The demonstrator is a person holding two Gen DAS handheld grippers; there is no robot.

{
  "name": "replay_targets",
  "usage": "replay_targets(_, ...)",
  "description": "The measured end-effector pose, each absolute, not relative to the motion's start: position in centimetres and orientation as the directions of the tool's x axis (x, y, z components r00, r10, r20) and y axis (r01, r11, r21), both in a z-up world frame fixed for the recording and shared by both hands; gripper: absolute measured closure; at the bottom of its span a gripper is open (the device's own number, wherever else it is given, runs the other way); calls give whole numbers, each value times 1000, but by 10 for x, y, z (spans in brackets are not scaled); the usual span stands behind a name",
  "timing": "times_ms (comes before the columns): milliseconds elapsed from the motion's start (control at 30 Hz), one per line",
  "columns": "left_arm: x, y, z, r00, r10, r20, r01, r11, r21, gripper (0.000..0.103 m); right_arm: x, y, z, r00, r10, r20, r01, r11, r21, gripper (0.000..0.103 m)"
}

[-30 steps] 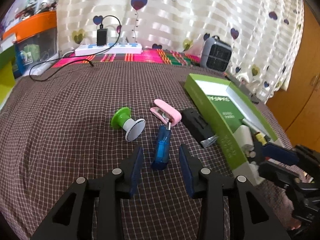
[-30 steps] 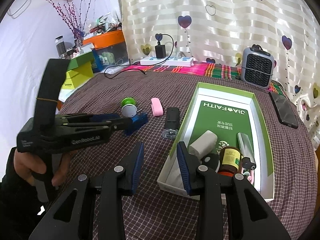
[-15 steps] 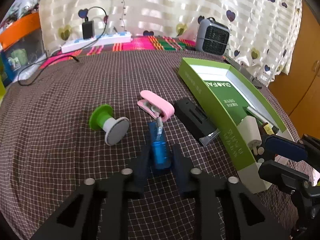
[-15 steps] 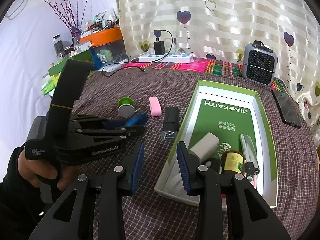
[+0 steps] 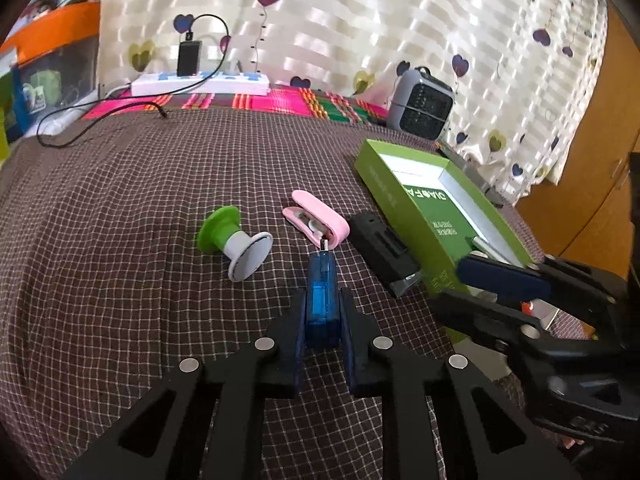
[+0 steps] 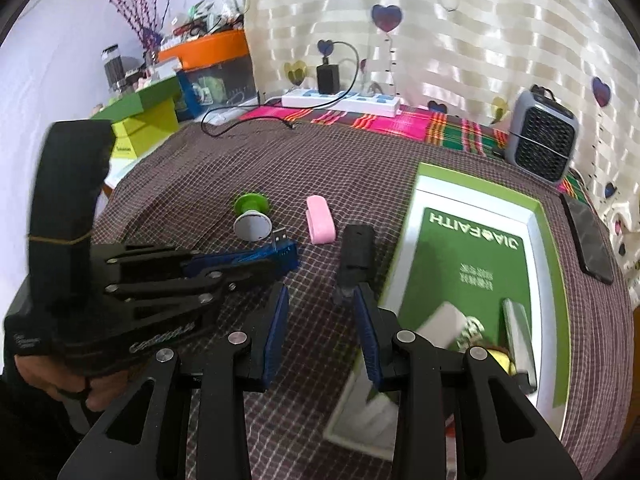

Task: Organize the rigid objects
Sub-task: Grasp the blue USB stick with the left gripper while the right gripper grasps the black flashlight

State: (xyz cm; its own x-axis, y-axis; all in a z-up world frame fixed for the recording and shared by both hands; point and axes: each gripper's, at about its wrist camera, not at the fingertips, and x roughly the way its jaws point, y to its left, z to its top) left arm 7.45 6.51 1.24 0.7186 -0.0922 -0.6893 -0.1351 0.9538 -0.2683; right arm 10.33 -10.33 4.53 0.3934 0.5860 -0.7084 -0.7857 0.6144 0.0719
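Note:
My left gripper is shut on a blue translucent USB stick, its metal plug pointing away toward a pink case; the right wrist view shows the USB stick lifted a little off the cloth in the left gripper. A green-and-white spool lies to the left and a black device to the right. An open green box holds several small items. My right gripper stands open just before the black device, nothing between its pads.
A checked brown cloth covers the table. At the back stand a grey fan heater and a white power strip with a trailing cable. A dark phone lies right of the box. Boxes crowd the far left.
The left gripper's jaws have closed on the blue USB stick. My right gripper has shifted left, from over the box's near corner to the cloth before the black device.

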Motion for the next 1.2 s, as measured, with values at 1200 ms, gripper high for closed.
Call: replay_targets(1200, 63, 80, 15, 742, -91, -664, -150, 943, -297, 88, 129, -44, 19, 412, 389, -824, -771, 631, -87, 68)
